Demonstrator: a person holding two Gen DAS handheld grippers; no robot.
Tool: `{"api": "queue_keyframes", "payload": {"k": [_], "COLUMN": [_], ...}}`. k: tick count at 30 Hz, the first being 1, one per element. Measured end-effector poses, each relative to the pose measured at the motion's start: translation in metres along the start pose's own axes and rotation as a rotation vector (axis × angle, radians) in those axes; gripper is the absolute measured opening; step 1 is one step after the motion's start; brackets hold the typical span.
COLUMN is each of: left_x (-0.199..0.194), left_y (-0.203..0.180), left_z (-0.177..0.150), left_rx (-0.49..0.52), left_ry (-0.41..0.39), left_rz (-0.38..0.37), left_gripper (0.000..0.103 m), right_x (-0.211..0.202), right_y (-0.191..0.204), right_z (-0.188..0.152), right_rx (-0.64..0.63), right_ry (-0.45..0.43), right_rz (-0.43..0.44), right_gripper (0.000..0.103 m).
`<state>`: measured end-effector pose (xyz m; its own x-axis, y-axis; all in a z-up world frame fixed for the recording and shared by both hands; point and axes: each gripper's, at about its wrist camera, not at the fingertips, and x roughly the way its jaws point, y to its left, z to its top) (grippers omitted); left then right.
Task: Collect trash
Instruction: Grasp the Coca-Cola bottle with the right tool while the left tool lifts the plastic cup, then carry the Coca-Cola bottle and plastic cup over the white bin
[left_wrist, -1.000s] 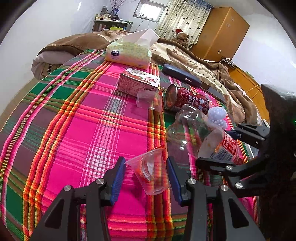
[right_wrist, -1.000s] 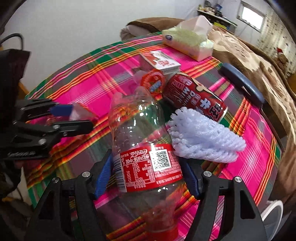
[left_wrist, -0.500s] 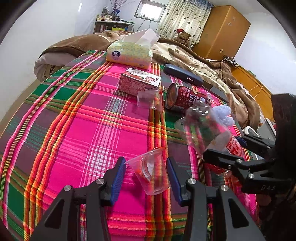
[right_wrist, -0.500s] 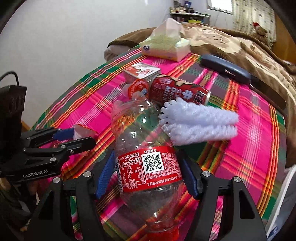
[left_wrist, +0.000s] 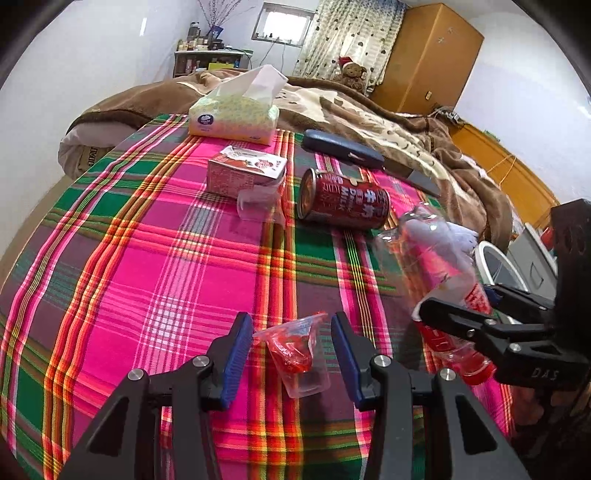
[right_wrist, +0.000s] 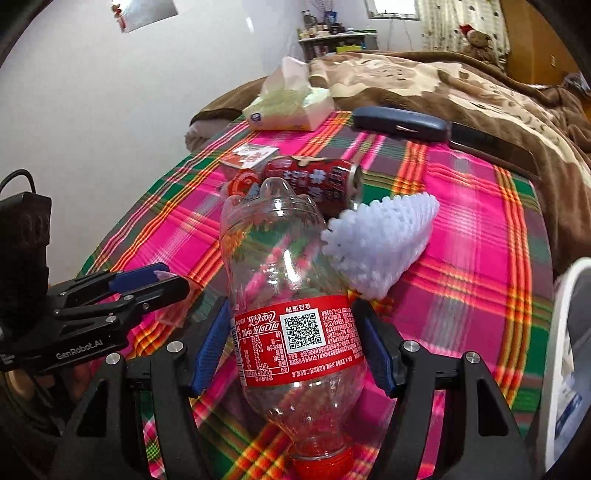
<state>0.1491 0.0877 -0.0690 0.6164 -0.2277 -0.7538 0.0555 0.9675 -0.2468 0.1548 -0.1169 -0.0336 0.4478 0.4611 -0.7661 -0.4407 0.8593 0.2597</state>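
Observation:
My left gripper (left_wrist: 291, 343) is shut on a small clear plastic cup (left_wrist: 295, 354) with red residue, held tilted just over the plaid tablecloth (left_wrist: 147, 266). My right gripper (right_wrist: 295, 343) is shut on an empty clear cola bottle (right_wrist: 291, 258) at its red label, cap toward the camera. In the left wrist view that bottle (left_wrist: 432, 251) hangs at the right in the right gripper (left_wrist: 454, 306). On the cloth lie a red milk can (left_wrist: 343, 201) on its side, a white foam net (right_wrist: 380, 240), a second clear cup (left_wrist: 258, 203) and a small carton (left_wrist: 243, 173).
A tissue pack (left_wrist: 232, 118) and a dark blue case (left_wrist: 340, 147) sit at the far edge, with a brown blanket (left_wrist: 388, 110) behind. A white bin rim (right_wrist: 569, 332) shows beyond the table's right edge. A white wall runs along the left.
My right gripper has carried the bottle to the right and rolled it, away from the can and foam net. The left gripper and its cup have stayed put.

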Motion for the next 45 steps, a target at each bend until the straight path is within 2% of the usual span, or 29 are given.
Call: {"api": "queue_keyframes", "payload": {"k": [7,10,14,16,17,18,29,45], "left_x": [0.004,0.004,0.009,0.011,0.010,0.010,-0.005,-0.023], "left_y": [0.002,-0.002,-0.009,-0.012,-0.013,-0.014,-0.031,-0.109], "left_z": [-0.013,-0.012,-0.011,-0.010,-0.010,-0.010,-0.006,0.016], "left_rx": [-0.035,-0.039,-0.035,-0.019,-0.014,-0.011,0.022,0.162], "left_ry": [0.030,0.025,0.014,0.014,0.014,0.015,-0.014,-0.065], "left_rz": [0.006,0.032,0.027,0.045,0.046,0.040,0.007,-0.100], "left_gripper": [0.045,0.046,0.045,0.042,0.035,0.030,0.030,0.030], "right_x": [-0.012,-0.015,-0.021,-0.022,-0.023,-0.023,-0.031,-0.081], "right_y": [-0.004,-0.003,0.000,0.001,0.001,-0.001,-0.010,-0.053], "right_z": [-0.012,-0.015,-0.020,-0.022,-0.023,-0.024,-0.028,-0.037], "right_rx": [0.046,0.052,0.065,0.067,0.069,0.076,0.129,0.243], "right_ry": [-0.024,-0.037,-0.059,-0.069,-0.070,-0.072,-0.101,-0.195], "right_rz": [-0.003,-0.030,-0.042,-0.050,-0.055,-0.054,-0.048,-0.134], "right_gripper": [0.068,0.068,0.068,0.068,0.068,0.068,0.068,0.068]}}
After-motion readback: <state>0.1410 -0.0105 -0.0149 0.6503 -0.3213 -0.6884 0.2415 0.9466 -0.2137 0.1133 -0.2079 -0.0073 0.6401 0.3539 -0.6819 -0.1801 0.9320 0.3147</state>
